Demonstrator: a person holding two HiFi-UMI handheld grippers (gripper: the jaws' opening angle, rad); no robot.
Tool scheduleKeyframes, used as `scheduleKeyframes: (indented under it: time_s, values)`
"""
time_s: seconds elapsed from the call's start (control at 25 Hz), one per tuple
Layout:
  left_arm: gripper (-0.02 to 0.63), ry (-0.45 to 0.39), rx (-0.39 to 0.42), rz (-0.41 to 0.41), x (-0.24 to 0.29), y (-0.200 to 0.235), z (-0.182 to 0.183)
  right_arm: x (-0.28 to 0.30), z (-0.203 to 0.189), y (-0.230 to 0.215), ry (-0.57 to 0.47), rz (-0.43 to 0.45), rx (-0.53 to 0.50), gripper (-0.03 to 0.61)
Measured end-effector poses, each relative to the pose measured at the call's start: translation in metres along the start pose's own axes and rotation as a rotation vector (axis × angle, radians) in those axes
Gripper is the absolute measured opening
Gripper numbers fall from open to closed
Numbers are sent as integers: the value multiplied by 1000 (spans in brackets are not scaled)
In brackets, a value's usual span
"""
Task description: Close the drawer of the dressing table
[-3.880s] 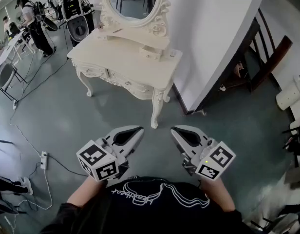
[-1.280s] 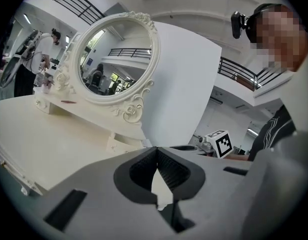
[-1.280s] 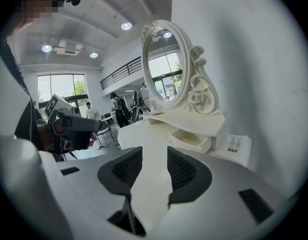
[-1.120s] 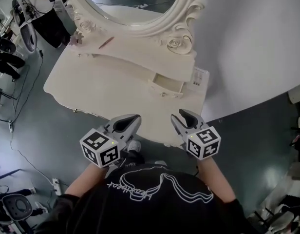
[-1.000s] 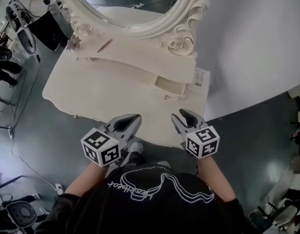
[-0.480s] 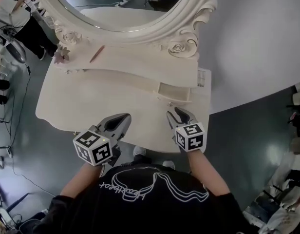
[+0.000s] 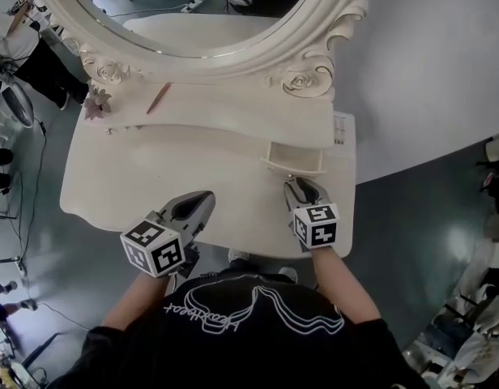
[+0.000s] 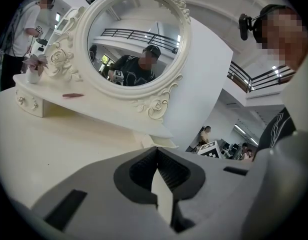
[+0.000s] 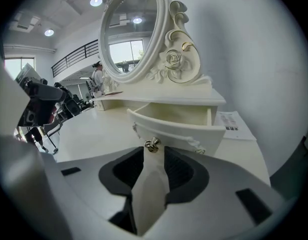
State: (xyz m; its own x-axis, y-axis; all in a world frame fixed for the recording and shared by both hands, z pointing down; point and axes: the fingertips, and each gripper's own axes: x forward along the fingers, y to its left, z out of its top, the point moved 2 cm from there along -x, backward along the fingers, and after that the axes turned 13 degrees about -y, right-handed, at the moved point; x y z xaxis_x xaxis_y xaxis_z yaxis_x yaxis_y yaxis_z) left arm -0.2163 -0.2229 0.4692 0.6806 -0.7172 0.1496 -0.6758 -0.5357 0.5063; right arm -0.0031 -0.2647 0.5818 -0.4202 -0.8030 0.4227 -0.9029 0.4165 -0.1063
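Two grippers now hang over the cream counter (image 7: 144, 164) of the dressing table, and the right gripper (image 7: 296, 186) has come down to the front of the open drawer (image 7: 295, 156). That drawer juts out from the low shelf under the oval mirror (image 7: 209, 6), toward the mirror's right end, its tray bare inside. In the right gripper view, the drawer's small brass knob (image 9: 152, 144) sits right at the mouth of the right gripper (image 9: 154, 153). The jaws stand apart and have just been narrowing, yet they pinch nothing; the knob is at their tips, not between the pads. The left gripper (image 7: 202, 198) waits on the side away from the mirror, below its middle, with its jaws tip to tip on nothing.

For the task, this reads as the end of the approach. The drawer is not yet pushed, and a straight shove toward the mirror looks like the move that remains.

Half a second earlier the right gripper stood just short of the drawer front, farther from the mirror; now it is on it. About four seconds back the person was well away from the mirror, with both grippers over the grey floor and the whole table in sight. The drawer is as far out as it was then.
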Motion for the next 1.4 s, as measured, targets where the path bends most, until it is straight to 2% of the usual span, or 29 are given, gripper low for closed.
scheduleKeyframes:
  time_s: [0.36, 1.4]
  values:
    - [3, 13, 2, -3, 0, 11, 2, 4, 1, 2, -24, -22, 7, 90]
    - [3, 31, 9, -13, 3, 10, 1, 11, 15, -11, -47, -70, -10, 81]
